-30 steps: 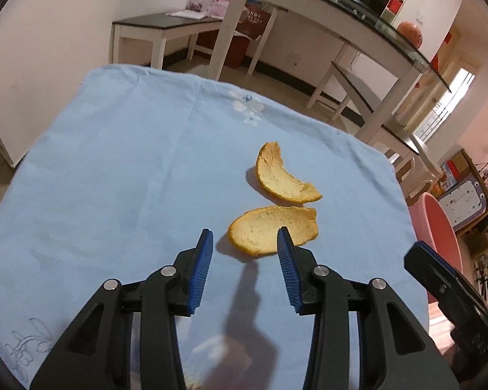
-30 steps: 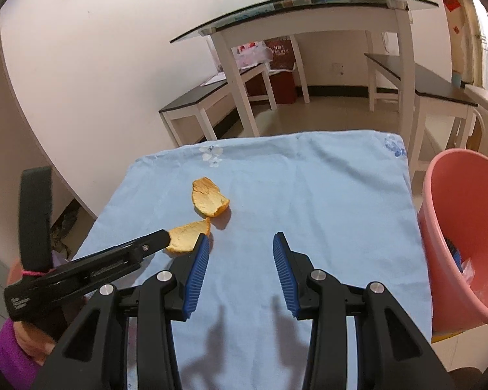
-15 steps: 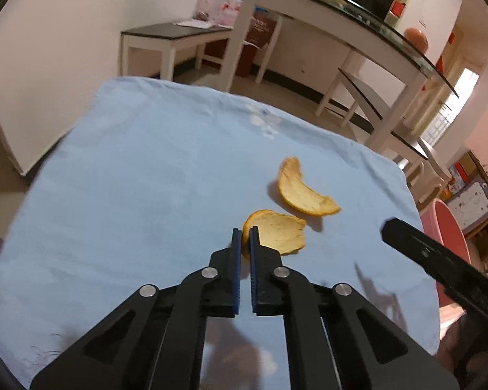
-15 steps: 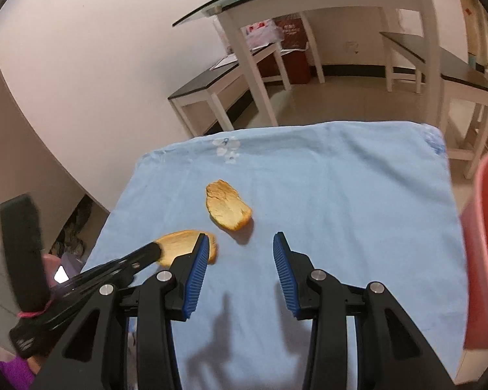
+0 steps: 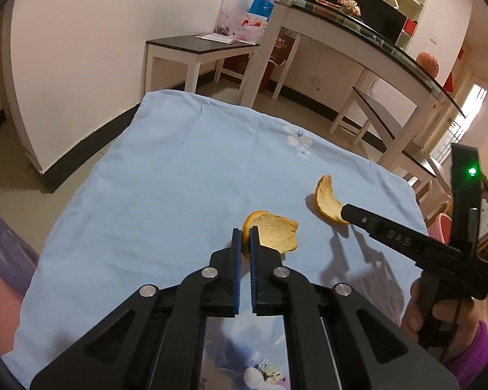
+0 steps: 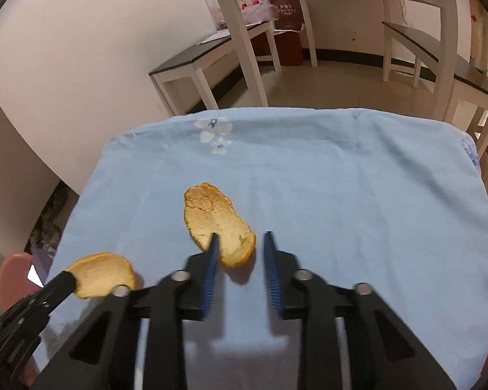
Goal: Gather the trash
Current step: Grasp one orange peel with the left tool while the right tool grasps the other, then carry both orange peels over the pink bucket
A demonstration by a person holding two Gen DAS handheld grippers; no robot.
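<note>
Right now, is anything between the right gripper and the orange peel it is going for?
Nothing visible. The right gripper already straddles the near end of the curved orange peel piece on the light blue cloth, its jaws closing around it. The other peel piece sits off to the side, clamped in the left gripper.

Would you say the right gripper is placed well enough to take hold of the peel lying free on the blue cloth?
Probably yes: the right gripper is closing with the free peel's near end between its fingers, and nothing blocks it. The left gripper holds the other peel off to the side.
</note>
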